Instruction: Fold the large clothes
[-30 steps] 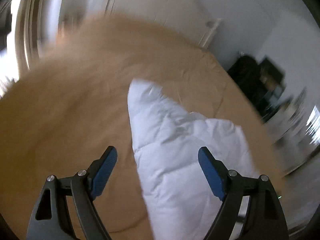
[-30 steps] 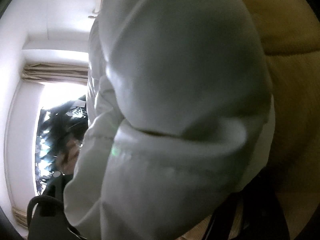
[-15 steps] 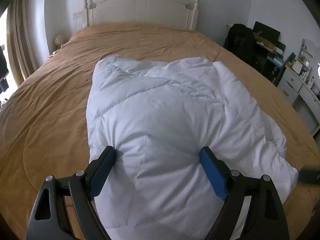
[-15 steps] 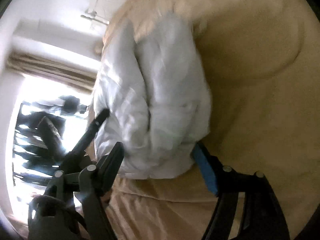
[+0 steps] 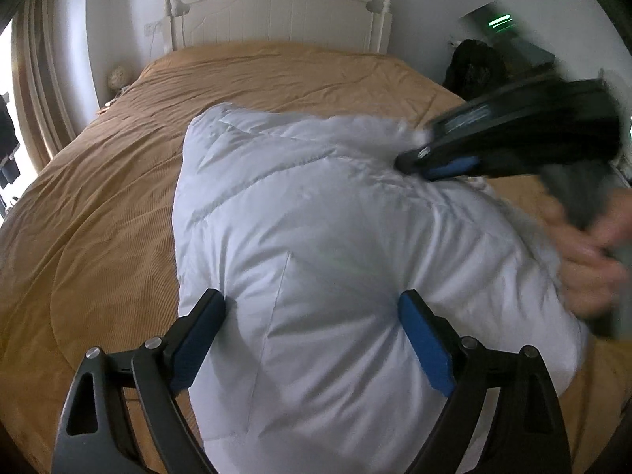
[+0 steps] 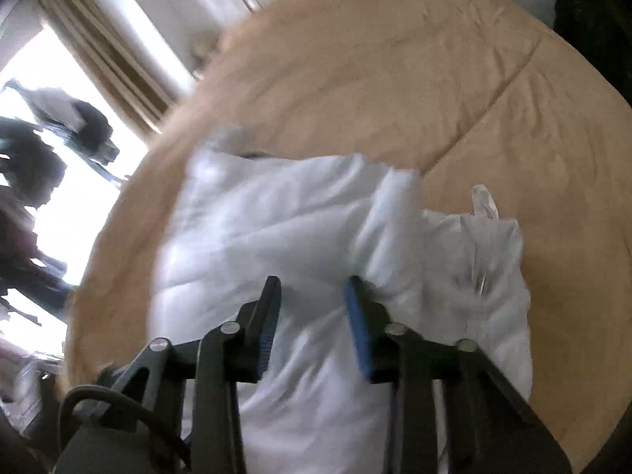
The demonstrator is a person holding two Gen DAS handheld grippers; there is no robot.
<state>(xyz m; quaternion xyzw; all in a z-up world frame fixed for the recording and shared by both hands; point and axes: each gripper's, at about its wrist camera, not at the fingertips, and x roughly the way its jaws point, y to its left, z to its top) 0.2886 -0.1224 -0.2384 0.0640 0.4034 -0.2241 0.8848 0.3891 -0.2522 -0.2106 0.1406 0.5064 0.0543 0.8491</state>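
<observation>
A white puffy jacket (image 5: 316, 217) lies bundled on the tan bedspread (image 5: 98, 217). My left gripper (image 5: 312, 324) is low over its near end. The blue pads straddle the bulge, and the jaws stand wide and are still opening. My right gripper (image 5: 410, 158) comes in from the right, blurred, with its tips on the jacket's far ridge. In the right wrist view the right gripper (image 6: 314, 296) is over the jacket (image 6: 256, 229). Its jaws are closing with white fabric showing in the gap, and the pads do not visibly pinch it.
A white headboard (image 5: 276, 8) stands at the bed's far end. A dark bag (image 5: 474, 63) and furniture are at the right, curtains (image 5: 35, 79) and a bright window at the left. A person's hand (image 5: 584, 268) holds the right gripper's handle.
The right gripper has let go of the jacket's end, swung up over its top and narrowed its jaws. The left gripper has sunk closer to the jacket, and the right gripper has entered its view.
</observation>
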